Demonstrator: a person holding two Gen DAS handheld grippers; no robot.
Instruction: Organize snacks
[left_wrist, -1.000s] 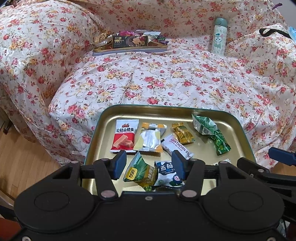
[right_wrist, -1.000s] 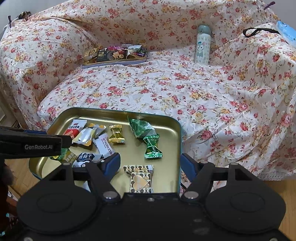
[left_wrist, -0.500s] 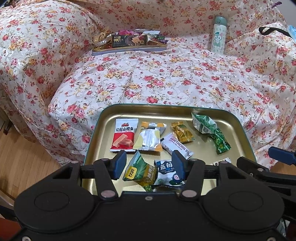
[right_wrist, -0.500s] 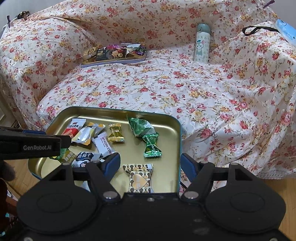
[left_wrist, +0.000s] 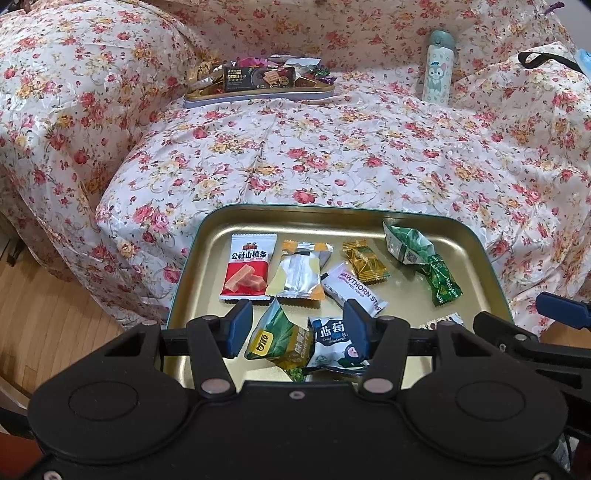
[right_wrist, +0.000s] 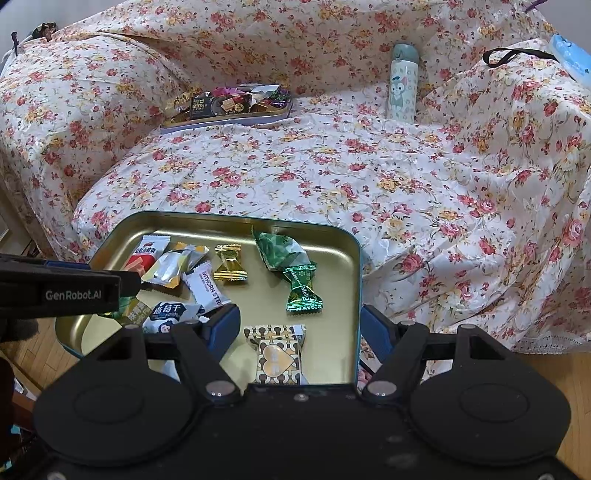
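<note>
On the near gold tray (left_wrist: 480, 251): loose snacks, both my tongs spread and holding nothing.
Red hawthorn packet (left_wrist: 248, 271), silver-yellow packet (left_wrist: 299, 273) and gold candy (left_wrist: 364, 260) lie in a row; green twist candy (right_wrist: 302, 291) sits right of them. My left tongs (left_wrist: 295, 328) hover over the green-yellow packet (left_wrist: 277, 338); my right tongs (right_wrist: 297, 330) straddle the heart-print packet (right_wrist: 277, 354). Farther off on the floral sofa cover (right_wrist: 406, 184): a second full tray (right_wrist: 225, 118) and a bottle (right_wrist: 402, 85).
</note>
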